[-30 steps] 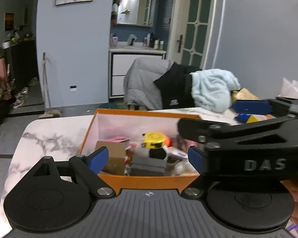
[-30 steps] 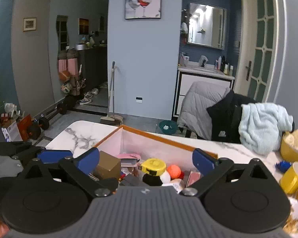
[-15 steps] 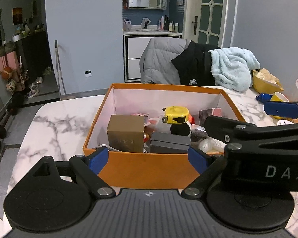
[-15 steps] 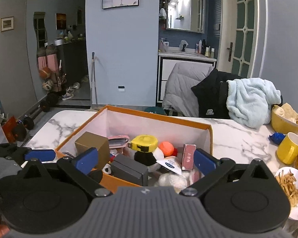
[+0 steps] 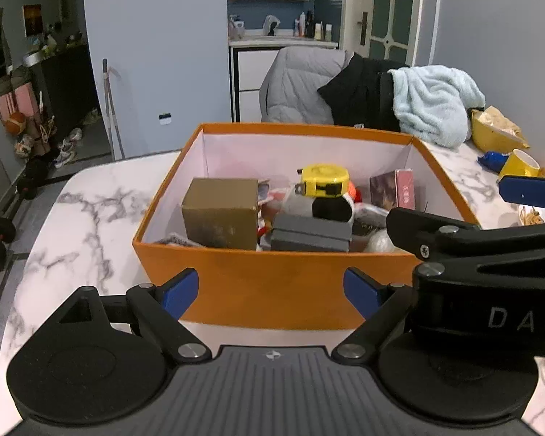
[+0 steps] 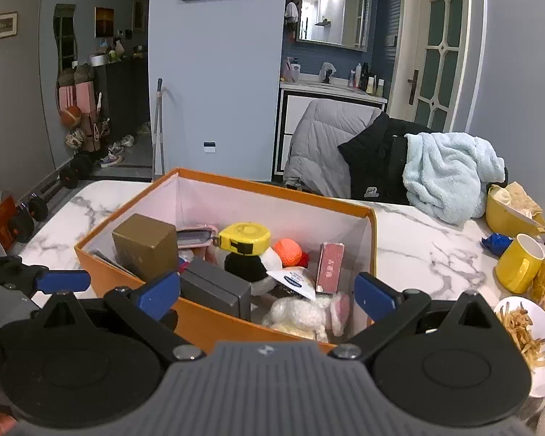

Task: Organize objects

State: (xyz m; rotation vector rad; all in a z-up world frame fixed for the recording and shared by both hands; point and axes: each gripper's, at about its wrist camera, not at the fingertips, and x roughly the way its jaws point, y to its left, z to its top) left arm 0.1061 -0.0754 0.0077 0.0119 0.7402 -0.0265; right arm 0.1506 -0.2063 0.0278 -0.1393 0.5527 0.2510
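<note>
- The orange box (image 5: pixel 294 290) sits on the marble table (image 5: pixel 87 214), crammed with loose things; both claws hover just short of its near wall.
- The left gripper (image 5: pixel 271 290) has its blue-tipped fingers spread wide, holding nothing, with the box's front wall right ahead of them.
- The right gripper (image 6: pixel 267 296) is also spread wide and empty, poised over the near corner of the box.
- In the left view, the right gripper's black body crosses the right side and hides part of the box's near right corner.
- Inside the box: a brown carton (image 6: pixel 145 245) at the left, a grey case (image 6: pixel 216 289) near the front wall, and a yellow tape measure (image 6: pixel 245 238) perched on a black-and-white plush (image 6: pixel 250 267).
- An orange ball (image 6: pixel 287 250) lies behind the plush, a pink packet (image 6: pixel 330 267) stands upright on the right, and a white fluffy toy (image 6: pixel 305 314) lies at the near right corner.
- Off to the right on the table stand a yellow mug (image 6: pixel 519 263), a yellow bowl (image 6: pixel 507 216) and a plate of fries (image 6: pixel 543 374).
- Jackets and a pale blue fleece (image 6: pixel 447 176) hang over chairs behind the table.
</note>
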